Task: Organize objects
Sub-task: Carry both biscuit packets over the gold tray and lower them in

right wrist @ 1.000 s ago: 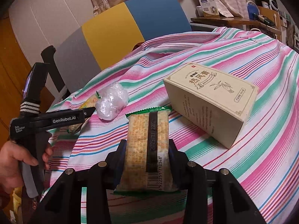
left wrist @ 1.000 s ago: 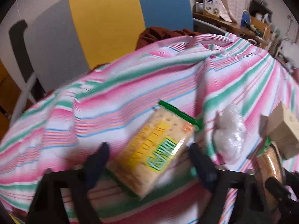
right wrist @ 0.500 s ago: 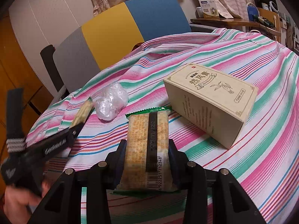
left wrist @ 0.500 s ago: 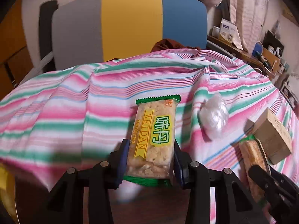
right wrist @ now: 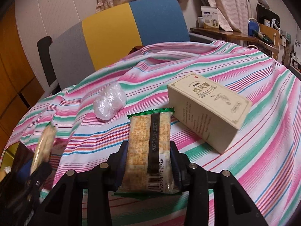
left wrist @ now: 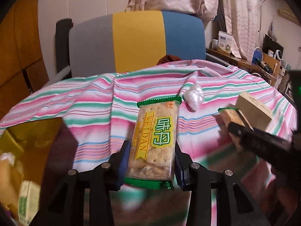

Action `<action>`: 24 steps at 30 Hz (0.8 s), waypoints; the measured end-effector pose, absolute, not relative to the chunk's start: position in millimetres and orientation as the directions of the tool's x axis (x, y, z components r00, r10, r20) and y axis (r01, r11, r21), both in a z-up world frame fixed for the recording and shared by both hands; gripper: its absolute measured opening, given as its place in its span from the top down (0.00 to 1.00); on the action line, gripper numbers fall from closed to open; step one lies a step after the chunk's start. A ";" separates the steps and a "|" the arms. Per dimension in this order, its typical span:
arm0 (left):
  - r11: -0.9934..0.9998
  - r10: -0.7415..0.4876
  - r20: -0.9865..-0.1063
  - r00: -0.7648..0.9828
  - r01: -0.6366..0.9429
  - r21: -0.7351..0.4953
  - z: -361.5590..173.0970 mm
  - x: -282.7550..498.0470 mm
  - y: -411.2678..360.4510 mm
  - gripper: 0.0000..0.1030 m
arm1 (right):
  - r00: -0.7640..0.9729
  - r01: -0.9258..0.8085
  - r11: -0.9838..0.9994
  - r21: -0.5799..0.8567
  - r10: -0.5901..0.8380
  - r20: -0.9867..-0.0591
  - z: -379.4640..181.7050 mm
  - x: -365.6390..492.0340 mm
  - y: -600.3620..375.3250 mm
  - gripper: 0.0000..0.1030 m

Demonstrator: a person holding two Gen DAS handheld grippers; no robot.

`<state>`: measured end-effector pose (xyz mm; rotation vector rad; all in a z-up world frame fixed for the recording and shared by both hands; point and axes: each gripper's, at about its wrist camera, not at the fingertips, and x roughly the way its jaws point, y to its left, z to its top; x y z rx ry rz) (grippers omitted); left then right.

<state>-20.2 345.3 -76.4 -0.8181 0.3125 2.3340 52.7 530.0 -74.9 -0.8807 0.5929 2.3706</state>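
**Room behind the striped table**

Table under a pink/green/white striped cloth, creased at the far edge. Behind it a chair back w/ grey, yellow & blue panels, black frame on left. Far wall pale, textured; pinkish patterned curtains hang at top & right. Wooden cabinet doors on left. Far right: cluttered wood desk w/ boxes, misc. items. Warm indoor light.

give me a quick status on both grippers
Left gripper shut on WEIDAN snack bar. Right gripper shut on second snack bar. Nothing blocking.
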 end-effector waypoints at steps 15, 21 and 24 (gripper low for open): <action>-0.752 0.509 -0.571 -0.644 -0.656 0.069 -69.6 30.9 308.6 0.59 | -0.671 -0.601 -0.763 0.238 0.319 -0.669 -65.7 92.8 492.3 0.60; -0.775 0.496 -0.575 -0.651 -0.631 0.045 -68.0 41.8 289.6 0.59 | -0.677 -0.555 -0.813 0.178 0.317 -0.664 -64.7 94.8 465.0 0.60; -0.772 0.508 -0.570 -0.646 -0.635 0.032 -65.6 51.9 277.8 0.59 | -0.678 -0.538 -0.831 0.142 0.325 -0.659 -64.0 93.6 455.6 0.60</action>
